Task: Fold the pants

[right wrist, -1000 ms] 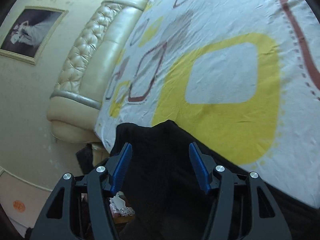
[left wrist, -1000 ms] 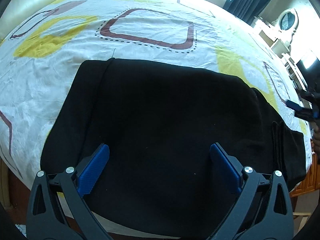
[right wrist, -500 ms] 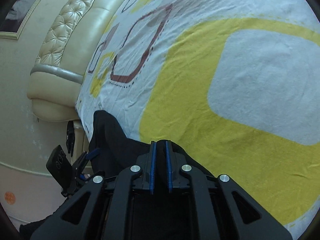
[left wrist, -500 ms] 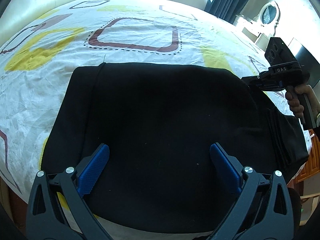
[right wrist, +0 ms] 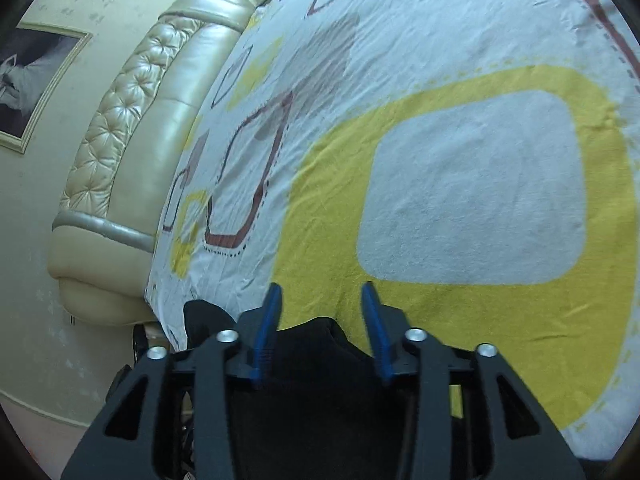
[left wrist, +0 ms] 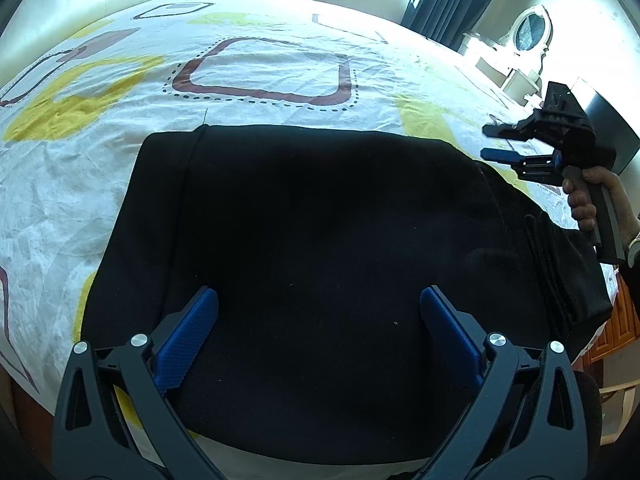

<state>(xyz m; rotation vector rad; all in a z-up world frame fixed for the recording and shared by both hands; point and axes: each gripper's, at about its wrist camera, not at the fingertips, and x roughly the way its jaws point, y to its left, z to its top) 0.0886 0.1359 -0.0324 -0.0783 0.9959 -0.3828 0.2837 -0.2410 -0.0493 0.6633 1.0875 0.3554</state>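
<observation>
Two grippers: both are seen spread apart, and nothing is clasped by either.
Left gripper (left wrist: pixel 319 310): its blue pads (left wrist: pixel 188 340) are held wide over the near part of the black cloth; contact with the fabric cannot be judged from this angle.
Right gripper (right wrist: pixel 321 312): it is shown with its jaws parted above the garment's edge, with cloth seen below and between the fingers but not pinched. In the left wrist view the same tool (left wrist: pixel 516 144) is seen at the right, gripped by a hand (left wrist: pixel 600 200) and held off the fabric.
Pants (left wrist: pixel 320 280): a black, folded rectangle is laid flat on the bed near its front edge; layered edges are stacked along its right side, and a seam runs down its left part. In the right wrist view only a dark corner (right wrist: pixel 316 344) is seen under the fingers.
Bed sheet (left wrist: pixel 260 40): white, printed with yellow and maroon rounded squares, and creased.
Headboard (right wrist: pixel 120 152): cream, tufted, possibly leather, set along the sheet's left border.
Framed picture (right wrist: pixel 28 76): hung on the wall beside the headboard.
Oval mirror (left wrist: pixel 532 34): seen at the far right of the room.
</observation>
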